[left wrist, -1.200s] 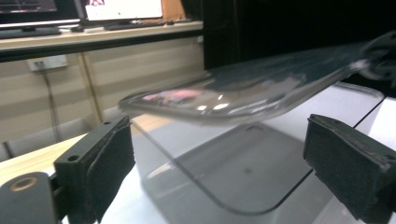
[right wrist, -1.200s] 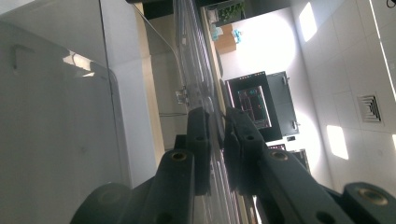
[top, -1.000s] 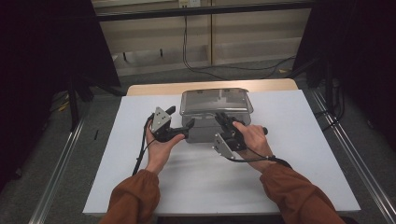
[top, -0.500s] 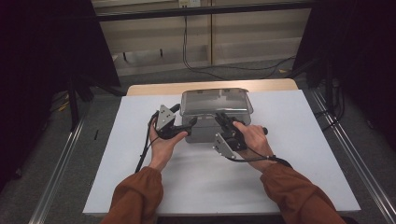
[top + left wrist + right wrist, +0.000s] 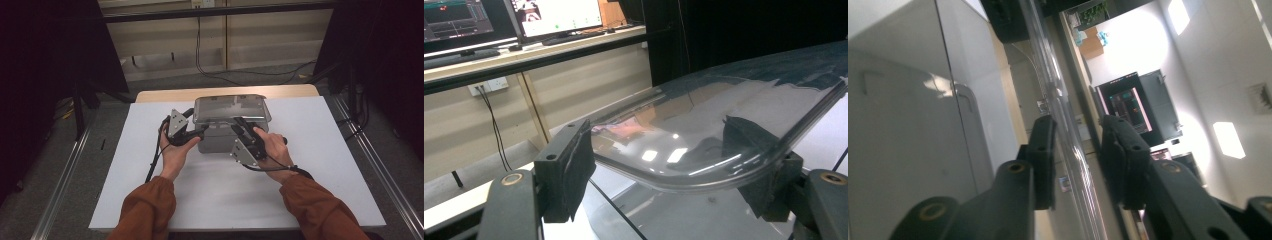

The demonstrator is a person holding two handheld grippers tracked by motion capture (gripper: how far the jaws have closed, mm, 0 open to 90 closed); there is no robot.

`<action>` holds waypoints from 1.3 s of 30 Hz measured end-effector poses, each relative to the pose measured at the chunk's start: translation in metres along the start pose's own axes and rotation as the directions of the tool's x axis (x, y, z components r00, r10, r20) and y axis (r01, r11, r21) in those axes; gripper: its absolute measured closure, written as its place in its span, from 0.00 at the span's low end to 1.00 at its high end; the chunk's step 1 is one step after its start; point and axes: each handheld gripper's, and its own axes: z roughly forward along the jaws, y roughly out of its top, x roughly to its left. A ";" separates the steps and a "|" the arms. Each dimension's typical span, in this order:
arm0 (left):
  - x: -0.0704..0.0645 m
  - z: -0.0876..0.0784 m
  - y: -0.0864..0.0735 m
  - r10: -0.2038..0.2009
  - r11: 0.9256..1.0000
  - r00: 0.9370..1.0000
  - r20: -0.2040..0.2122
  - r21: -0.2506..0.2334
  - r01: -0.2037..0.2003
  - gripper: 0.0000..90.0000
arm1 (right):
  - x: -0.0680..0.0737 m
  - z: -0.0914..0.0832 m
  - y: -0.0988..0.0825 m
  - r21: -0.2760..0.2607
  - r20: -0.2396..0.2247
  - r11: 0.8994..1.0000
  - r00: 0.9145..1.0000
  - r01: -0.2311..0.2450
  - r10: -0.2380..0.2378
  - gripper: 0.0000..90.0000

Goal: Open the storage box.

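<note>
High view: a grey box (image 5: 222,140) with a clear lid (image 5: 230,107) sits toward the far middle of the white table (image 5: 325,165), the left gripper (image 5: 200,134) at the box's left side and the right gripper (image 5: 239,125) at its near right front. Left gripper view: its jaws have just been closing and straddle the clear lid's rim, one pad not visibly touching. Right gripper view: jaws just opening, slightly apart, the lid's edge between them without clear contact.
</note>
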 end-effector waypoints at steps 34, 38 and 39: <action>0.010 0.000 0.007 -0.055 0.998 0.998 0.009 -0.030 0.055 0.39 | -0.034 0.005 -0.070 0.012 -0.113 0.753 0.748 -0.658 0.655 0.36; 0.012 0.001 0.008 -0.071 0.997 0.997 0.007 -0.030 0.071 0.39 | -0.038 0.007 -0.077 0.000 -0.120 0.717 0.712 -0.697 0.692 0.39; 0.012 0.002 0.009 -0.075 0.997 0.997 0.012 -0.030 0.075 0.39 | -0.038 0.008 -0.079 0.001 -0.120 0.706 0.701 -0.708 0.703 0.41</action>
